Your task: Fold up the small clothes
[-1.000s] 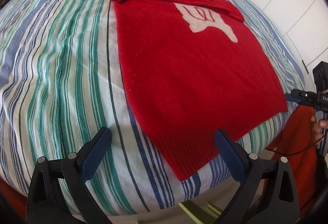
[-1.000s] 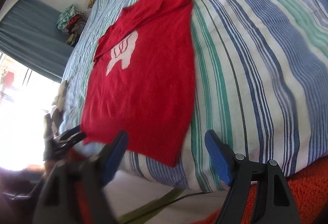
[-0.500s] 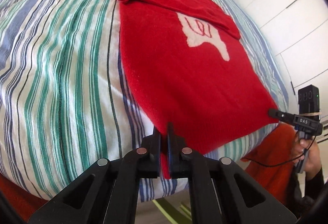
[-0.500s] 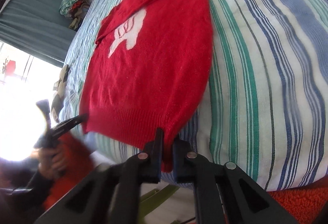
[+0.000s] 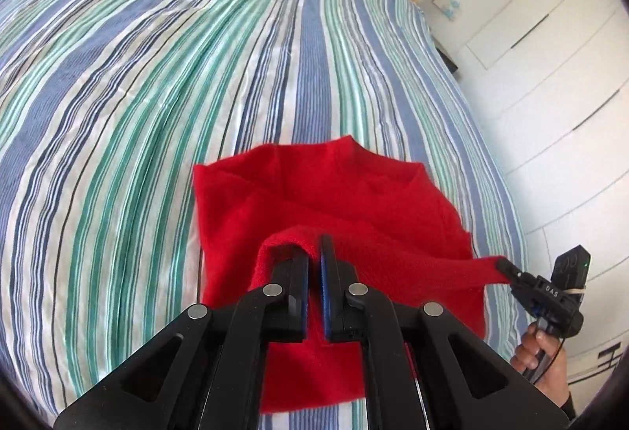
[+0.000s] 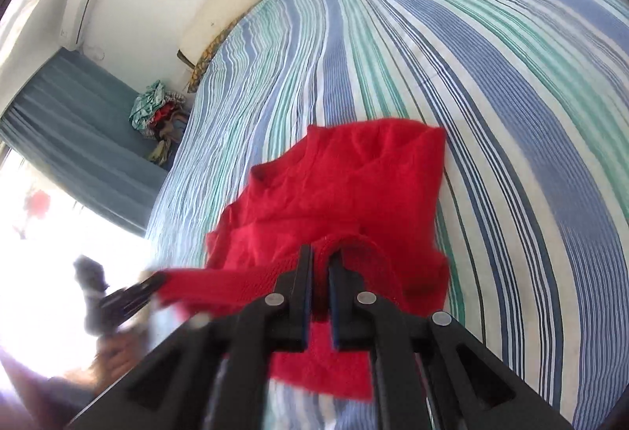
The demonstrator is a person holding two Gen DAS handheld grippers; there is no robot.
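Note:
A small red knit sweater [image 5: 314, 202] [image 6: 342, 186] lies on the striped bed, its ribbed hem lifted and carried over its own body toward the collar. My left gripper [image 5: 314, 249] is shut on the hem's left corner, the fabric draped over its fingers. My right gripper [image 6: 320, 257] is shut on the hem's right corner. The hem stretches taut between the two. In the left wrist view the right gripper [image 5: 505, 266] shows at the right edge, held by a hand. The left gripper [image 6: 157, 278] appears blurred at the left of the right wrist view. The white motif is hidden.
The bed [image 5: 157, 76] has a blue, green and white striped cover. White wardrobe doors [image 5: 550, 95] stand to the right. A pillow [image 6: 243, 5] lies at the head. A heap of clothes [image 6: 157, 115] sits by a blue curtain and bright window at the left.
Both grippers went from open at the hem to shut on its corners, then lifted and carried the hem forward over the sweater, covering the white motif.

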